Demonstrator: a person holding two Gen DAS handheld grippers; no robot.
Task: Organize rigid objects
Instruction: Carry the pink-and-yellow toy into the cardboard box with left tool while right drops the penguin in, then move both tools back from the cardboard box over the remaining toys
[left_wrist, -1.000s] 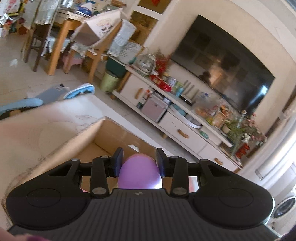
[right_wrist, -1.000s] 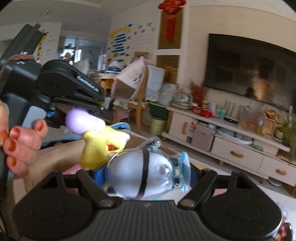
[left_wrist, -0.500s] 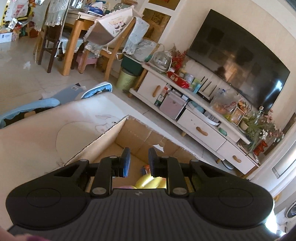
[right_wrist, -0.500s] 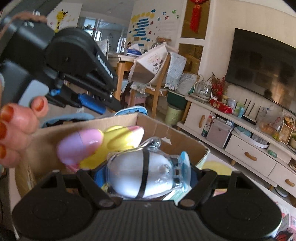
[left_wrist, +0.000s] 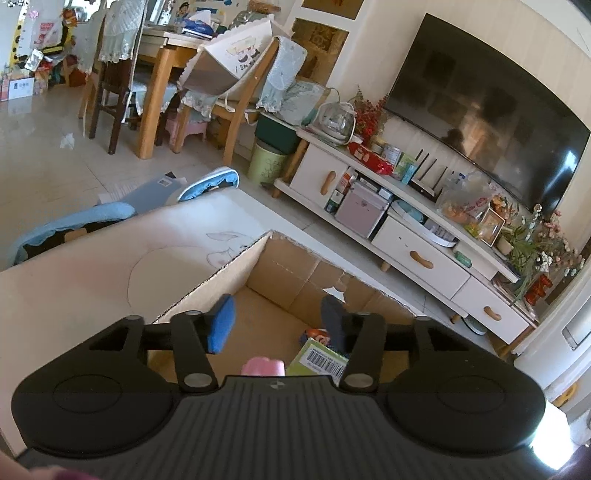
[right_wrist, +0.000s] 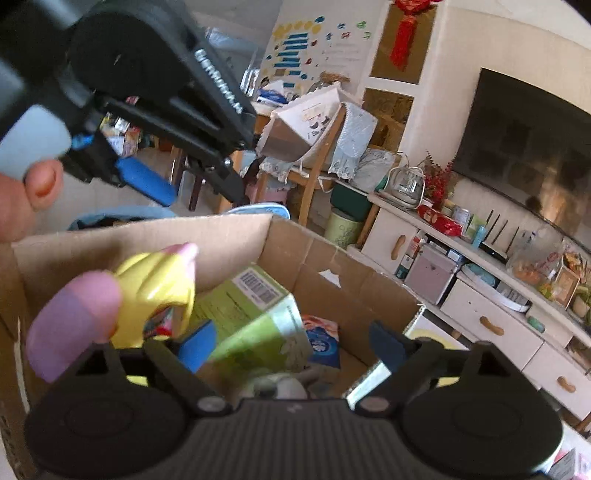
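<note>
An open cardboard box (left_wrist: 284, 266) lies below both grippers; its wall shows in the right wrist view (right_wrist: 236, 236). My left gripper (left_wrist: 279, 321) is open and empty above it. My right gripper (right_wrist: 291, 345) is open and empty above the box. A yellow toy with a pink-purple end (right_wrist: 147, 291) lies in the box beside a green carton (right_wrist: 255, 314). A grey-white toy (right_wrist: 280, 386) is just below my right gripper, blurred. The left gripper (right_wrist: 147, 184) shows at the upper left of the right wrist view. The pink end (left_wrist: 264, 365) and the green carton (left_wrist: 321, 356) show in the left wrist view.
A white TV cabinet (left_wrist: 417, 254) with a TV (left_wrist: 480, 103) stands behind the box. A wooden table and chairs (left_wrist: 192, 85) are at the back left. A blue and grey seat (left_wrist: 110, 214) lies on the floor. A blue packet (right_wrist: 323, 339) is in the box.
My left gripper opened and the yellow and purple toy dropped into the box. My right gripper opened and let go of the grey-white toy, which now lies below it.
</note>
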